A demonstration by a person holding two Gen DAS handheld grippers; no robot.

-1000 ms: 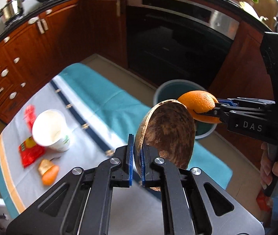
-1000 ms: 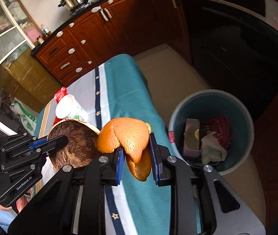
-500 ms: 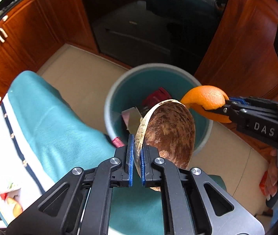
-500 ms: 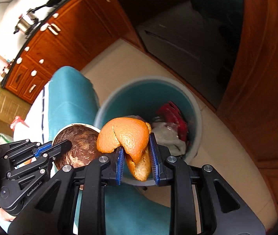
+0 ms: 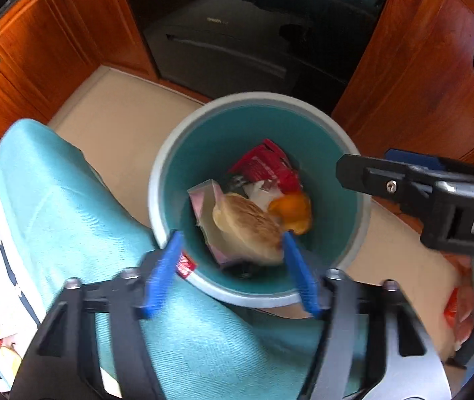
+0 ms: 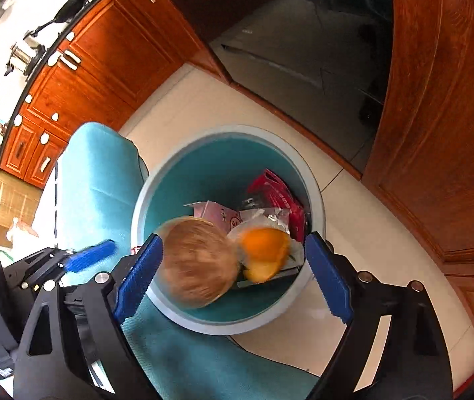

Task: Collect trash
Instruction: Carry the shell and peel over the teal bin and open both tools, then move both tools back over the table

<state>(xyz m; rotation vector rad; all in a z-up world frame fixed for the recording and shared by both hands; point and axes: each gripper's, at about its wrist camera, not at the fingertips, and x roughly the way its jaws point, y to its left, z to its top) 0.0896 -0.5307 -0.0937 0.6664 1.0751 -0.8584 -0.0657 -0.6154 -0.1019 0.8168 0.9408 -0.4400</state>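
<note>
Both loads have left the fingers since a moment ago: left gripper [image 5: 231,271] and right gripper [image 6: 235,278] are opening, pads touching nothing. Beyond them, brown coconut half-shell [image 5: 248,228] and orange peel [image 6: 263,253] are inside the round teal-lined bin [image 5: 343,140].

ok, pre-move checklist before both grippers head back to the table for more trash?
1. Left gripper free of load: ok, jaws opening, nothing between them.
2. Right gripper free of load: ok, jaws opening, nothing between them.
3. Coconut shell inside the bin: ok, within the rim, blurred.
4. Orange peel inside the bin: ok, beside the shell.
5. Both items settled on the rubbish: cannot tell, motion blur.
6. Grippers apart from each other: ok, a gap shows in the left wrist view.
</note>
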